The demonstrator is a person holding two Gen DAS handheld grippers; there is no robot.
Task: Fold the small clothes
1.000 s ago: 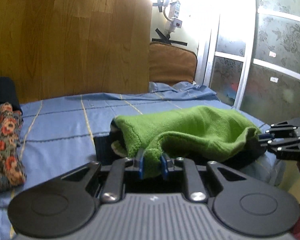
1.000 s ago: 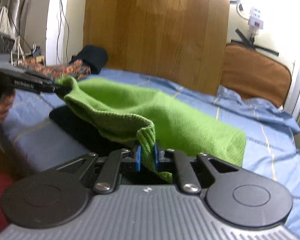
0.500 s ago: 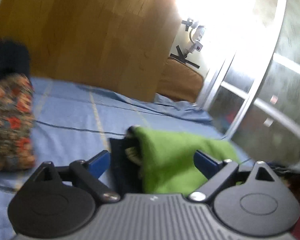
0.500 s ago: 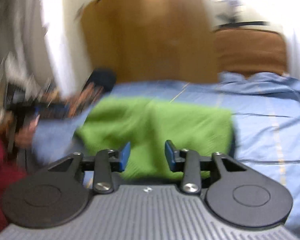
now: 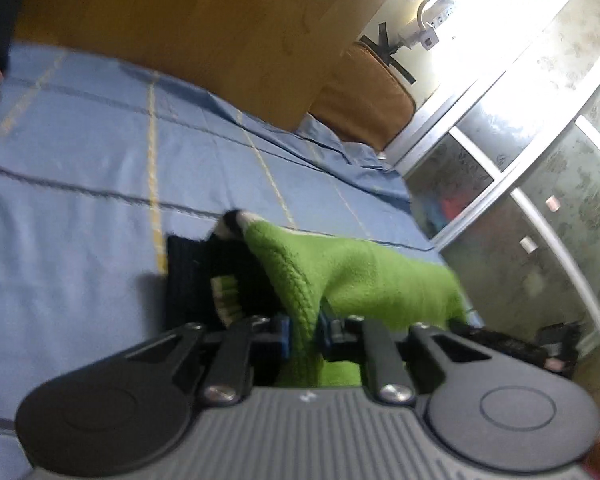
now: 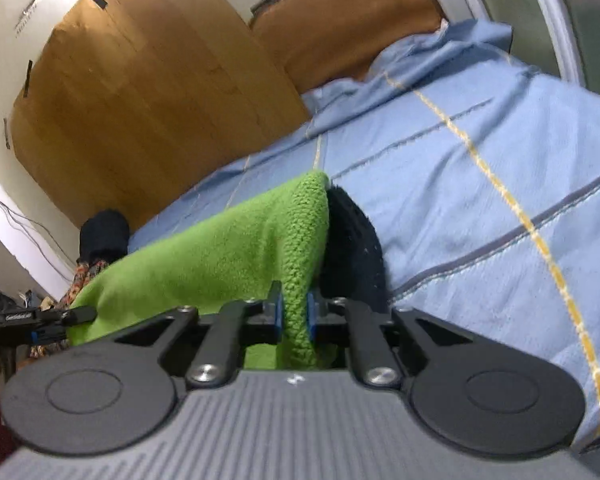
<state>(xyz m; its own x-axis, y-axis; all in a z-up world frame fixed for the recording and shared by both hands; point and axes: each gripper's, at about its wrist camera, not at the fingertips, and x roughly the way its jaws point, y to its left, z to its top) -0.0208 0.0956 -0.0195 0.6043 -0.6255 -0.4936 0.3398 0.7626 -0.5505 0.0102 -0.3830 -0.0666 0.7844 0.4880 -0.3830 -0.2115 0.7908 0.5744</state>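
A home bedroom is showing: blue bedsheet (image 6: 480,152) lying against wooden headboard (image 6: 140,112) (frosted sliding door (image 5: 540,184) beside).

Each matte black gripper (image 5: 304,330) (image 6: 294,316) has blue pads, silver screws, round discs and a ribbed grey base.

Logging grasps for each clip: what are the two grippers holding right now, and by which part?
Both hold the green knit garment by its edge: the left gripper and the right gripper are each shut on a knitted edge at opposite ends.
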